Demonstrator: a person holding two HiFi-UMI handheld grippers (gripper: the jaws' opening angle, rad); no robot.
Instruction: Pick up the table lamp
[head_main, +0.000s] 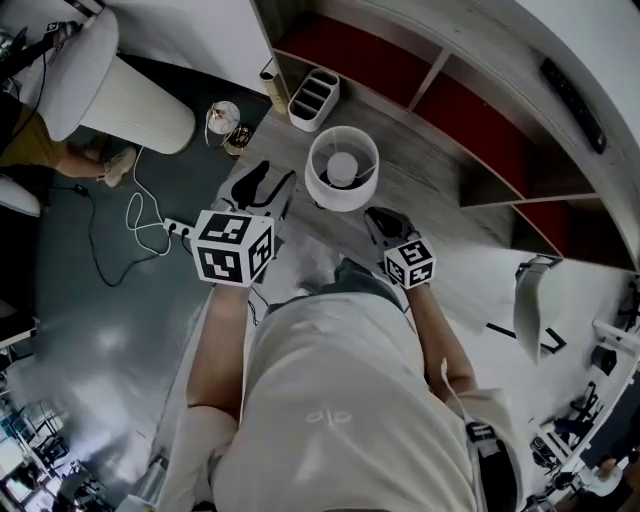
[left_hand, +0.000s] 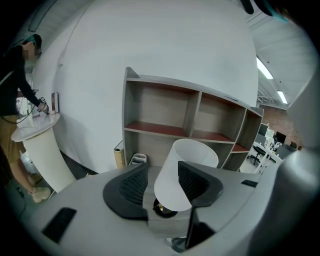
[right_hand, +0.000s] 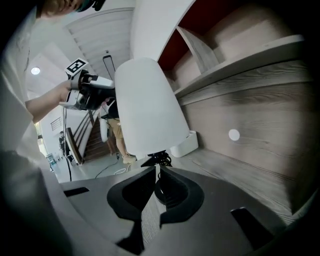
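The table lamp (head_main: 342, 168) has a white cone shade and a dark base, and it stands upright on the grey wooden table (head_main: 440, 215) in front of the shelves. My left gripper (head_main: 266, 184) is open just left of the lamp. In the left gripper view, its two black jaws (left_hand: 162, 168) stand apart, with the shade (left_hand: 186, 165) behind the gap and nothing between the pads. My right gripper (head_main: 384, 220) is shut and empty, just right of the lamp. The right gripper view shows the shade (right_hand: 145, 107) close ahead above the closed jaws (right_hand: 156, 170).
A shelf unit with red-backed compartments (head_main: 470, 110) runs behind the table. A white slotted organizer (head_main: 313, 97) sits at the table's far end. On the dark floor to the left are a glass lantern (head_main: 224, 122), a white round stand (head_main: 120, 95), and a power strip with cable (head_main: 172, 229).
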